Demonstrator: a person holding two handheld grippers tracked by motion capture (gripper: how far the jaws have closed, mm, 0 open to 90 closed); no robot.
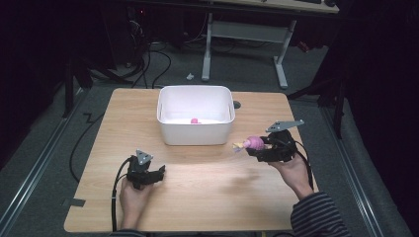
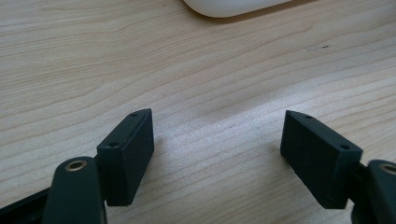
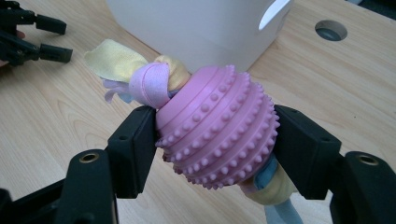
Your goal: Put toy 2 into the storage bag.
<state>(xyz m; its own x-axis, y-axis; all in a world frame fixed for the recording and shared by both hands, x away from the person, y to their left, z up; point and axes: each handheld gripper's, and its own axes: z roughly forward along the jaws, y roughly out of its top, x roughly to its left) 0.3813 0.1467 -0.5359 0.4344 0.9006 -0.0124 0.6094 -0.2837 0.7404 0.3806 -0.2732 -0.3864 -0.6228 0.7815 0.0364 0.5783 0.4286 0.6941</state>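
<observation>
The right gripper view gave the detail that the high view could not: the right gripper [image 3: 215, 135] had its two black jaws pressed against the flanks of a pink studded rubber ball [image 3: 217, 128], ringed with ridges and small nubs, through which a knotted fleece strip [image 3: 140, 74] of yellow, pink and pale blue ran, its loose ends sticking out ahead of the jaws and below them. In the high view the same toy was just a small pink and yellow blur at the tip of the right gripper [image 1: 257, 144], held clear above the wooden table [image 1: 207, 197]. That overhead view alone showed inside the white plastic tub [image 1: 195, 114], which stood just ahead and to the left of the loaded gripper: a single small pink object [image 1: 194, 120] lay on its floor near the front wall. From the right gripper view only the tub's outer wall and a handle cut-out were visible just beyond the ball, with a round cable hole [image 3: 330, 30] in the tabletop off to the right. The left gripper [image 1: 160, 173] rested low over the table, well short of the tub, and the left gripper view showed its jaws spread wide with nothing but bare wood grain between them and the tub's rounded base edge [image 2: 233, 7] far ahead.
</observation>
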